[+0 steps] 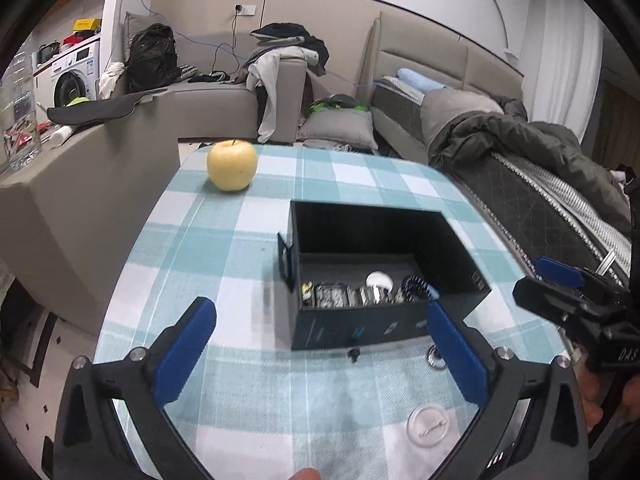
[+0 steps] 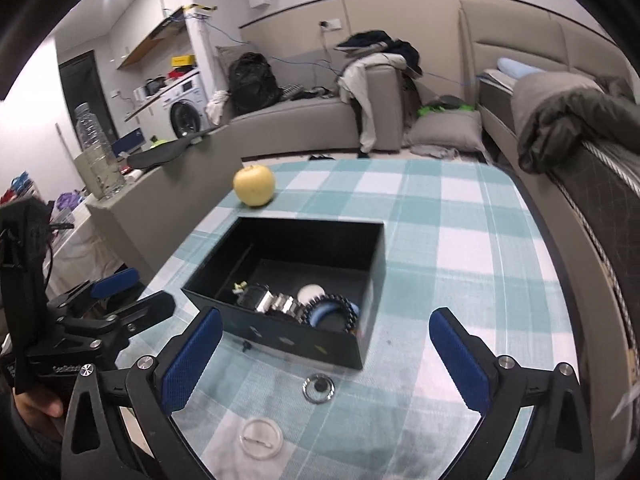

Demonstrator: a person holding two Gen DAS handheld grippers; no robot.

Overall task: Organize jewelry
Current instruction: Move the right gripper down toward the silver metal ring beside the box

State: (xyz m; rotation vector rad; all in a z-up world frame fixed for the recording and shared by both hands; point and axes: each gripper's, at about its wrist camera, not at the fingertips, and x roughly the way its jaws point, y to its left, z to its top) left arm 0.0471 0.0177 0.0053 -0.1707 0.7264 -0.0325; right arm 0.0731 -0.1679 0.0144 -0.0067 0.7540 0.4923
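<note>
Table (image 2: 460, 216): checked cloth on top.
Box (image 2: 362, 258): black, open, in the middle, with a watch (image 2: 276, 302) and beads (image 2: 332, 308) inside.
Apple (image 2: 254, 186): yellow, behind the box.
Left gripper (image 1: 320, 340): wide open, holding nothing.
Right gripper (image 2: 326, 352): wide open, holding nothing.
Ring (image 2: 319, 388): on the cloth, in front of the box.

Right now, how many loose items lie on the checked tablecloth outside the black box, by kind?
Yellow apple: 1
Metal ring: 1
Clear round badge: 1
Small black piece by the box front: 1
Total: 4
</note>
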